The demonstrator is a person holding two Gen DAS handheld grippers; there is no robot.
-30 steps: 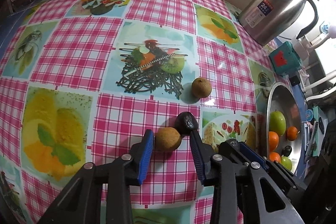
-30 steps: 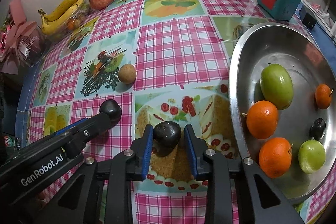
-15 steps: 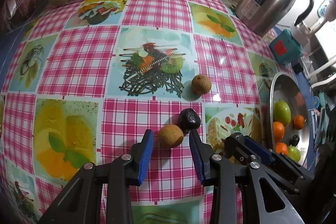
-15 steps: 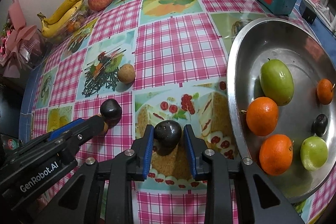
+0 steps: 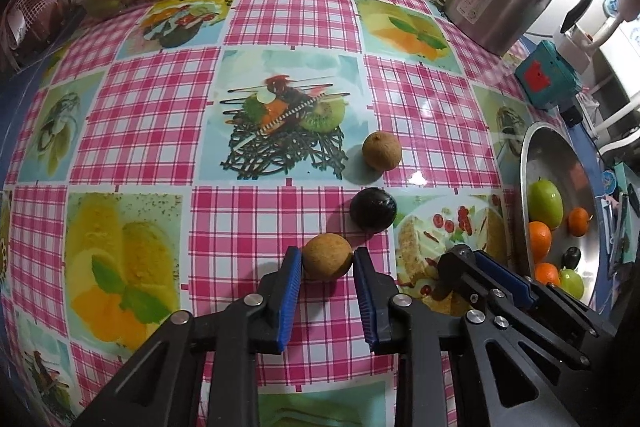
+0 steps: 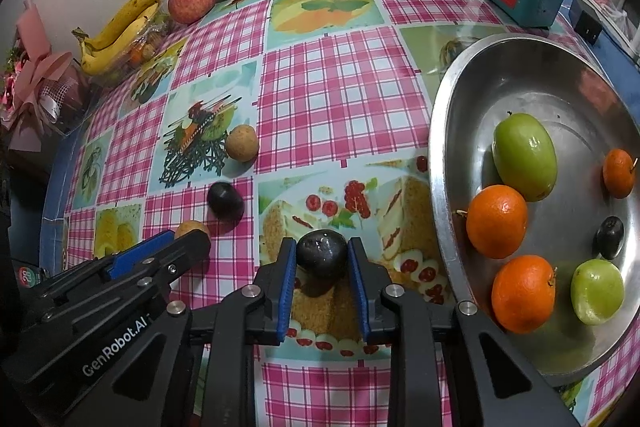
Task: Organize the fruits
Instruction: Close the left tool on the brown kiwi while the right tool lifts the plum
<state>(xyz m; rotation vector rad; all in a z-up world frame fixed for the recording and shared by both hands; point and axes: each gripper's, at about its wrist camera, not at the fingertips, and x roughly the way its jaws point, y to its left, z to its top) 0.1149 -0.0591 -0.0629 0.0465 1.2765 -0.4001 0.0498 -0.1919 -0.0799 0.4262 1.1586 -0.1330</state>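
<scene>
Your left gripper (image 5: pixel 327 264) clamps the brown fruit (image 5: pixel 327 256) on the worktop (image 5: pixel 160 115); right gripper (image 6: pixel 321 259) grips the dark plum (image 6: pixel 321 253); both small, round, likely slippery; hold across their middles.

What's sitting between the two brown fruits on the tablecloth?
A dark plum lies between the near brown fruit, held in the left gripper, and the far brown fruit. The left wrist view shows it best.

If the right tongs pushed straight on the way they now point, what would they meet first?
The dark fruit already clamped between the right tongs, then most likely the tablecloth right beneath it, since they point steeply down. How far above the cloth the fruit sits is unclear.
</scene>
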